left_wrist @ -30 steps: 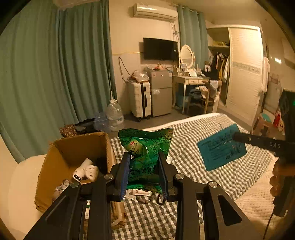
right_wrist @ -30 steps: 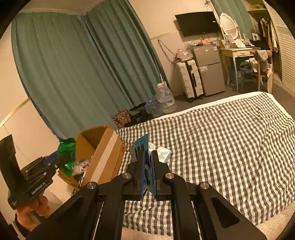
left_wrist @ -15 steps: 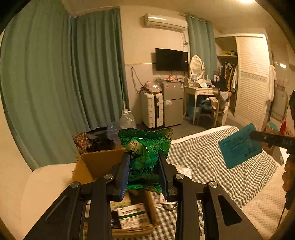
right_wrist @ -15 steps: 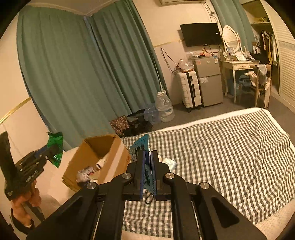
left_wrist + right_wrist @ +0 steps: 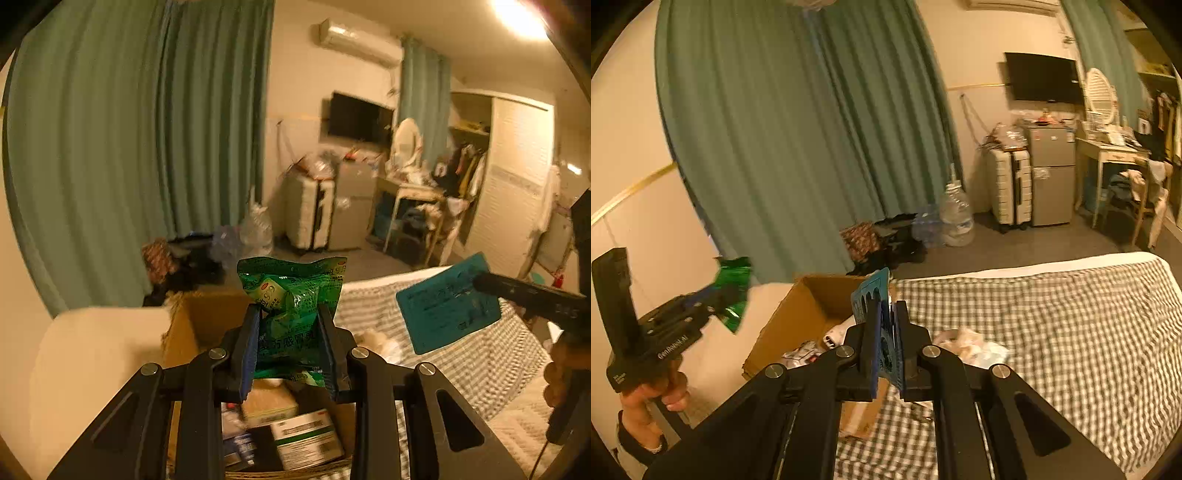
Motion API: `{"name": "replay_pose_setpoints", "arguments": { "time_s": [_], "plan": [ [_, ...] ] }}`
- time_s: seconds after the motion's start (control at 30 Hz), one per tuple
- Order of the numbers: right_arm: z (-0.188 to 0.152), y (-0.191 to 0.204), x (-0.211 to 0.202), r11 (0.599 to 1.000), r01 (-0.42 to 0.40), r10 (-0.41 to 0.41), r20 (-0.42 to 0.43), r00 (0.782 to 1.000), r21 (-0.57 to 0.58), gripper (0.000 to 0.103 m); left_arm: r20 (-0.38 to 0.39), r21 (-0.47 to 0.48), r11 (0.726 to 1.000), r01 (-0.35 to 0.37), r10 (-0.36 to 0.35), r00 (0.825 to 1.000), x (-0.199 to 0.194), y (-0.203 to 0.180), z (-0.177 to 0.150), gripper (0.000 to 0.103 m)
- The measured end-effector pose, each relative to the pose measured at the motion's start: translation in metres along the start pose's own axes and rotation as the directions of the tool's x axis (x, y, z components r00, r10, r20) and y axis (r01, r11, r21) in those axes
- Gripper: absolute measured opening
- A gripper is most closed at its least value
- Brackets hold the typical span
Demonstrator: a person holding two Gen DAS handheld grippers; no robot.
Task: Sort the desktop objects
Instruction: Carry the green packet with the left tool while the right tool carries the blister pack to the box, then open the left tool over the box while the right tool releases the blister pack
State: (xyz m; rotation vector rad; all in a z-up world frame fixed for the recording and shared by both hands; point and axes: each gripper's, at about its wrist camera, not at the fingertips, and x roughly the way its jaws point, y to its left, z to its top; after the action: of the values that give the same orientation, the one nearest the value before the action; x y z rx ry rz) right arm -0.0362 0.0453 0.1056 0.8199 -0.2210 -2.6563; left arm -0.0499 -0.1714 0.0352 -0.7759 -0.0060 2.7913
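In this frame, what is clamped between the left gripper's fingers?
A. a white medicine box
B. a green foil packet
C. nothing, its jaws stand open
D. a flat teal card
B: in the left wrist view the left gripper has its fingers pressed on both sides of the green foil packet, held above the cardboard box; the flat teal card is in the right gripper.

A crinkled green foil packet [image 5: 291, 314] printed with white characters is held upright in the air above an open cardboard box [image 5: 207, 317] filled with small cartons. A flat teal card [image 5: 447, 302] is held tilted above the checked bedspread.
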Motion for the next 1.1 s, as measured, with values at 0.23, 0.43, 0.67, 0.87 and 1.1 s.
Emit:
{"name": "replay_pose_setpoints", "arguments": {
  "time_s": [0.23,0.43,0.67,0.87,1.1],
  "plan": [
    [-0.005,0.029,0.059,0.999,-0.024,0.022,-0.055,0.998,-0.046,0.006,-0.124,-0.094,0.994,-0.056,0.044,0.991,0.044,0.047,-0.016,0.029],
    [-0.016,0.052,0.102,0.995,-0.059,0.052,-0.090,0.995,-0.075,0.006,-0.192,-0.109,0.990,-0.089,0.067,0.979,0.064,0.056,-0.032,0.029],
    [-0.034,0.061,0.146,0.994,-0.039,0.023,-0.149,0.989,-0.104,0.006,-0.271,-0.086,0.988,-0.128,0.101,0.957,0.099,0.061,-0.052,0.029],
    [-0.043,0.057,0.161,0.991,-0.047,0.025,-0.165,0.986,-0.129,0.008,-0.303,-0.084,0.984,-0.157,0.125,0.945,0.110,0.065,-0.055,0.038],
    [-0.038,0.050,0.152,0.994,-0.029,0.015,-0.127,0.992,-0.108,0.023,-0.193,-0.101,0.985,-0.141,0.120,0.974,0.079,0.053,-0.033,0.073]
  ]
}}
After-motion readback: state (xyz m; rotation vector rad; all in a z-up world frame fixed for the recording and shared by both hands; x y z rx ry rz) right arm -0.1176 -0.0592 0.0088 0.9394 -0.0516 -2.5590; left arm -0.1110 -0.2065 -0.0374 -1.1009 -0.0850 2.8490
